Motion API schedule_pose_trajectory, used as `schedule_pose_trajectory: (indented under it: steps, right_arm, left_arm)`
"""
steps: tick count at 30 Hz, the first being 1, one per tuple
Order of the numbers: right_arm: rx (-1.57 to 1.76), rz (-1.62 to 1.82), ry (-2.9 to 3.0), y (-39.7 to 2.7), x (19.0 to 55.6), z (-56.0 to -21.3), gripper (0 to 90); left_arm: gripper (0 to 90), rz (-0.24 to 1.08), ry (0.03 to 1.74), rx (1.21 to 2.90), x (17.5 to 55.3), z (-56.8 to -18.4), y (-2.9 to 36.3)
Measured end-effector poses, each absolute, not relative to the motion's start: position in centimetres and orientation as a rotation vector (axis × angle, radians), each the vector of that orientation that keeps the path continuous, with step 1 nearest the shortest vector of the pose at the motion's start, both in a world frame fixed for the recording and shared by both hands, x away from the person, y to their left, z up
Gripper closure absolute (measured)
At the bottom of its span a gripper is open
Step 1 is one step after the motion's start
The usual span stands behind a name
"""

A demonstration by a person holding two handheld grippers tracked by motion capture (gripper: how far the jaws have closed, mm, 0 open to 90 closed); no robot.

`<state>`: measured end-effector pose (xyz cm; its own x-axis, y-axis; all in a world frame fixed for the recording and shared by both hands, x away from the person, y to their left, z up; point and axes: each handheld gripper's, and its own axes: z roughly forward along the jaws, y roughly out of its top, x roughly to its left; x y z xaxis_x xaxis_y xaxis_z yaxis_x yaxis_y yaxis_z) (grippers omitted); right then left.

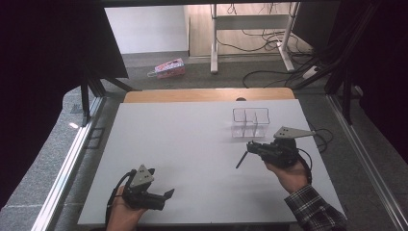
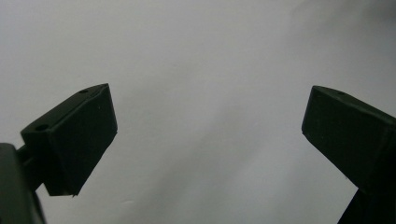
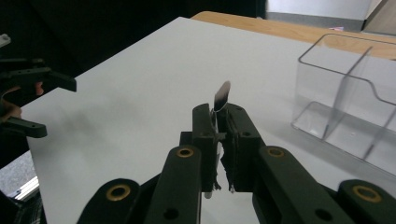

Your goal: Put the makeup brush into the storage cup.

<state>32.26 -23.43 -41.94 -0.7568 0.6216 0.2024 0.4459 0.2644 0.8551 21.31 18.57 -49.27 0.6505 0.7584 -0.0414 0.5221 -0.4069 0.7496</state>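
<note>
White bench (image 1: 192,159), clear divided organizer (image 1: 250,122) toward its far edge. Right hand-held gripper (image 3: 217,122), just in front of the organizer, is clamped on a thin dark utensil (image 3: 222,95): light, stiff, probably slippery; grip mid-handle. Left hand-held gripper (image 2: 208,121), well apart, gapes wide, empty.

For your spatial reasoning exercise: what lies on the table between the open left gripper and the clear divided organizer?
Nothing: in the high view, only bare white table lies between the left gripper and the clear organizer.
</note>
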Motion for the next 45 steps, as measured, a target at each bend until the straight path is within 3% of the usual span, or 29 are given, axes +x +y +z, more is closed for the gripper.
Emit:
schedule_pose_trajectory:
  steps: [23, 45]
  right_arm:
    - [1.06, 1.501, 2.262, -25.4, 34.6, -40.2, 82.8]
    - [1.055, 1.483, 2.235, -25.4, 37.0, -38.4, 82.7]
  left_arm:
    - [4.3, 0.404, 1.076, 2.05, 20.6, -49.4, 21.3]
    - [3.5, 0.405, 1.07, 2.105, 20.8, -49.7, 20.7]
